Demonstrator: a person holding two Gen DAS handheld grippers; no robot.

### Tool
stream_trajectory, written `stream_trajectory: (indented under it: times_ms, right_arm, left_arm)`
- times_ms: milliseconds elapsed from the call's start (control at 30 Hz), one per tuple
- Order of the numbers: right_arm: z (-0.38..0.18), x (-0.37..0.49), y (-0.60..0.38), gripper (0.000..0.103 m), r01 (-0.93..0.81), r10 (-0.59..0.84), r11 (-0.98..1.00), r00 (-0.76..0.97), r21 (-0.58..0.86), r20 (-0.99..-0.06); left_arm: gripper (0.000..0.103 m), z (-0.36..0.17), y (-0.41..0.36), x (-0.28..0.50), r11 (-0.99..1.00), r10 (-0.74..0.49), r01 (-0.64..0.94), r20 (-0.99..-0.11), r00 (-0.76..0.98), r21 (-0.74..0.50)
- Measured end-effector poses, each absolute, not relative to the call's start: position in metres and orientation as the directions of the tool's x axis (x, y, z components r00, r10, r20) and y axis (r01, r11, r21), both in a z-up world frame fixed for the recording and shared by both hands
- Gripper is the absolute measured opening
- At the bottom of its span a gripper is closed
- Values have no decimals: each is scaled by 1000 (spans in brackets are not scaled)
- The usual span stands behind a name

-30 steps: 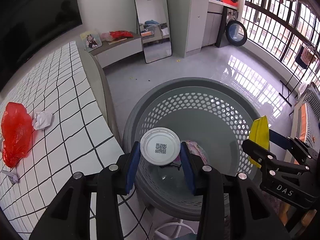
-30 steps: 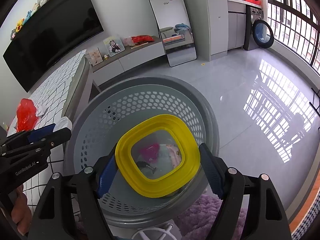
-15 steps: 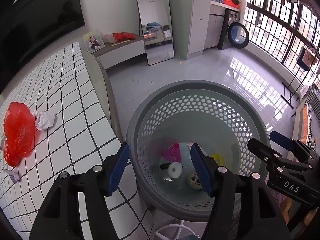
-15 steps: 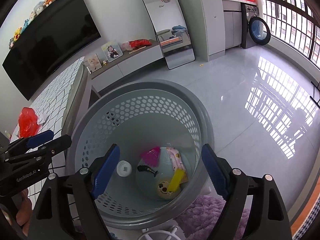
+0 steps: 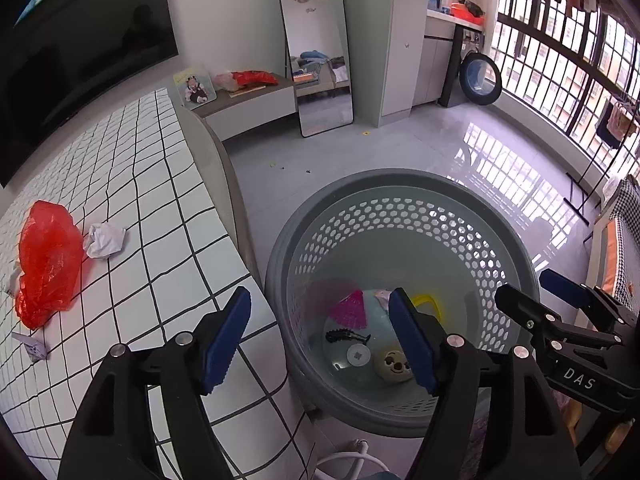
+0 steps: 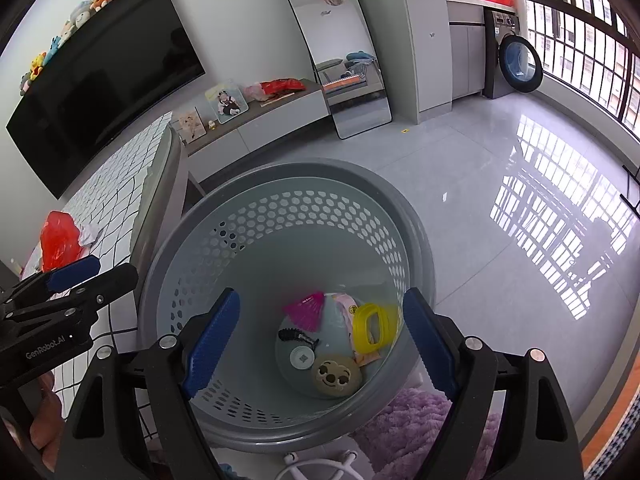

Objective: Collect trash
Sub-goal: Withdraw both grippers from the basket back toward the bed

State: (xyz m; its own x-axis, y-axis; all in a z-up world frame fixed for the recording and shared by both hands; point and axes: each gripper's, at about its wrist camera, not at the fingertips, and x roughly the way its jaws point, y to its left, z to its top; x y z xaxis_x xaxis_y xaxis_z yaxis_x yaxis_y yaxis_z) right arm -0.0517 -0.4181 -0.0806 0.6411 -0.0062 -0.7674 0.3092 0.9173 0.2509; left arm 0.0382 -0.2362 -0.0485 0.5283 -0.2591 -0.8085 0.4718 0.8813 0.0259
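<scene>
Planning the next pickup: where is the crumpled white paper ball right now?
In the left wrist view, the crumpled white paper ball lies on the checked tabletop at left, touching the right edge of the red plastic bag.

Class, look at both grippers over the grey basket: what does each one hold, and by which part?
Nothing is held. The left gripper and right gripper both stand open and empty above the basket.

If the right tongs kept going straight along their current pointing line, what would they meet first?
Probably the trash in the gray basket: the right tongs, open and empty, aim toward the white lid. Depth is unclear.
</scene>
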Motion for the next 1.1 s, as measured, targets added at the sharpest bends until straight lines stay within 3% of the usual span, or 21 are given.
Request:
stream_trajectory:
  times_ms: [567,1100]
  right_arm:
    - [-69,-54,-386,80,270,3,933,657,238,-754]
    - [-36,-15,-281,80,35,133,975,695,218,-707]
  left_arm:
    - [76,-30,-185,31,921,-233,390,-777,585,18]
    - [78,-7,-71,21,983,-115,182,-732,671,12]
